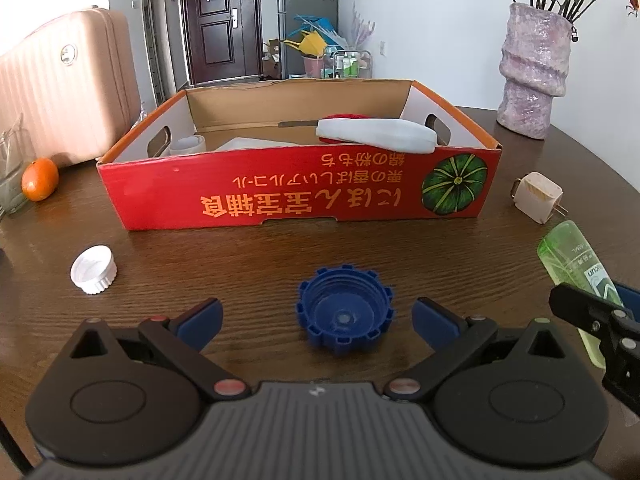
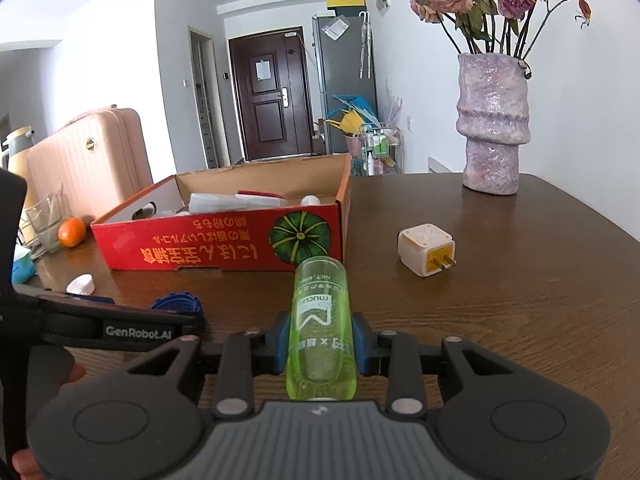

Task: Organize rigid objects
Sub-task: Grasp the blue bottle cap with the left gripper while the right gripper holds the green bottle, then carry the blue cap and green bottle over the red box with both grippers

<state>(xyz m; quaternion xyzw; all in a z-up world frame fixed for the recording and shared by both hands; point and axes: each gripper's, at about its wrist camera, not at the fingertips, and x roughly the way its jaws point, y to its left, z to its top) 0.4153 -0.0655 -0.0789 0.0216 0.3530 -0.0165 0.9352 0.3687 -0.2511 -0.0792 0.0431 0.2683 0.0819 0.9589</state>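
Two caps (image 1: 345,314); one bottle (image 2: 320,328)

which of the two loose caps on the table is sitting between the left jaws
The blue cap, lying open side up between the open left jaws. The white cap sits off to the left, outside them.
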